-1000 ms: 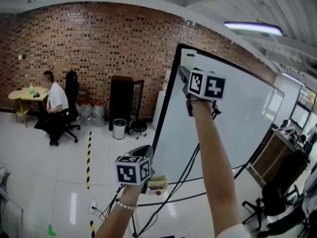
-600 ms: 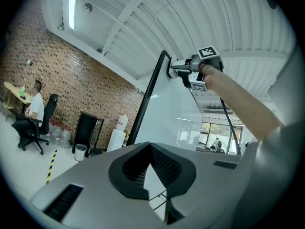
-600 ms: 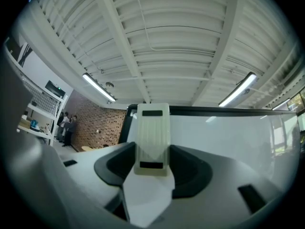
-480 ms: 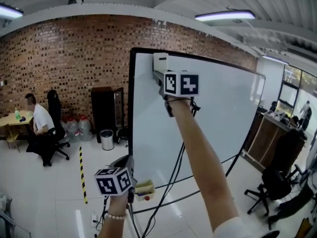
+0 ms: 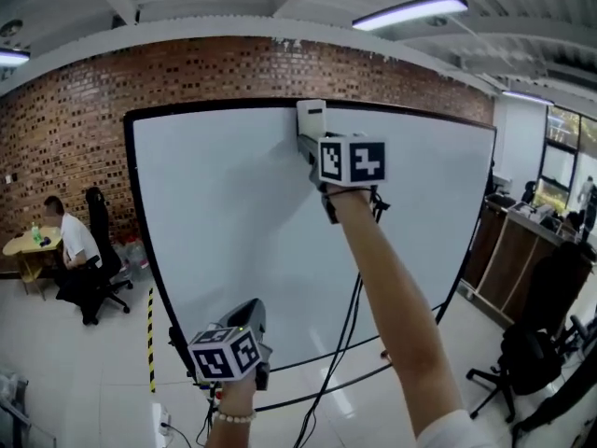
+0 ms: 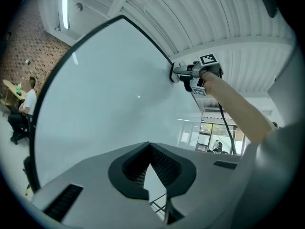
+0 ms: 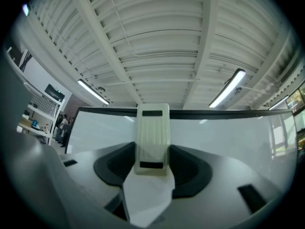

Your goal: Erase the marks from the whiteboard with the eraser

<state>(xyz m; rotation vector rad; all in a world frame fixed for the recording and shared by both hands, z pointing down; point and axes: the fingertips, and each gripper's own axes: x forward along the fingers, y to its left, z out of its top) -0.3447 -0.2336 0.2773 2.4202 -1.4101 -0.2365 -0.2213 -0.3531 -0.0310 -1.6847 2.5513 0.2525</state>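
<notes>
A cream-coloured, rectangular plastic eraser is held upright in the jaws of the right gripper. It is set against the top edge of a large white whiteboard with a black frame, about midway along the upper rail. In the right gripper view the jaws are seen closed on the eraser's lower half, with its ribbed back turned to the camera. The left gripper is held low, in front of the board's lower edge, with its jaws drawn together at the tips and nothing between them. No marks can be made out on the board in any view, so the wiping is judged to be on a pass along the top or close to finished. If faint marks are found, a firm sweep downward or sideways is called for next, with the eraser's face kept flat on the board. No brand, label or writing can be read on the eraser or the board; only black-and-white square patterns are seen on the grippers' cubes
</notes>
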